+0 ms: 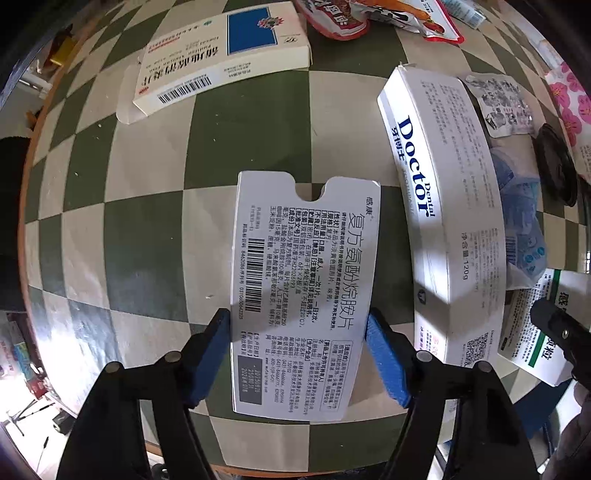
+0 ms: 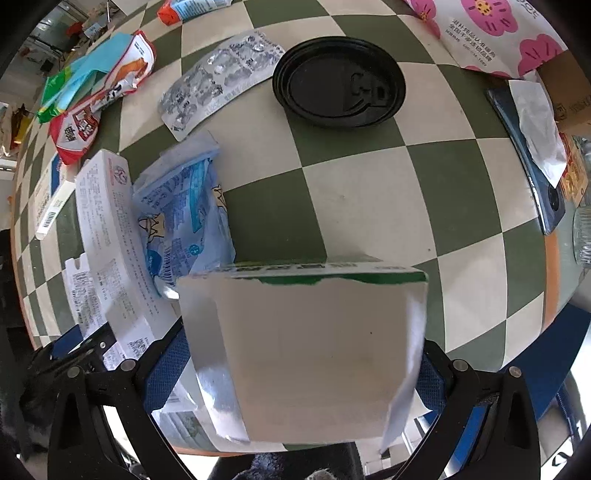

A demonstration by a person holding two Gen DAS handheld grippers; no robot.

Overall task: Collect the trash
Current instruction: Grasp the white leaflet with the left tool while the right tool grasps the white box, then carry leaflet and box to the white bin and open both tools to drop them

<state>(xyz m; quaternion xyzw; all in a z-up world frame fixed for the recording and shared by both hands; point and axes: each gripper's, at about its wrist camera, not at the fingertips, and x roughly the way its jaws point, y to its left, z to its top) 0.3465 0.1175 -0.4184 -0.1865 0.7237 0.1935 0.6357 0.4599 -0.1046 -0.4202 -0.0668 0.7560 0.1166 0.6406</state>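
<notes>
A flat white medicine box (image 1: 303,280) with black print and a barcode lies on the green-and-cream checked table (image 1: 147,206). My left gripper (image 1: 299,317) points down over its near half, and both blue pads touch its long edges. A green-and-white box (image 2: 314,350) fills the right wrist view, blurred, with its end flaps loose. My right gripper (image 2: 301,339) straddles it, one blue pad against each side. In the left wrist view the same box (image 1: 532,339) sits at the table's right edge under the black right gripper (image 1: 554,328).
A long white toothpaste box (image 1: 439,206) lies between the two grippers, with a blue plastic packet (image 2: 184,214) beside it. Farther off are a blue-and-white medicine box (image 1: 221,62), red snack wrappers (image 1: 343,18), a foil blister sheet (image 2: 218,81), a black cup lid (image 2: 338,83) and a flowered bag (image 2: 491,33).
</notes>
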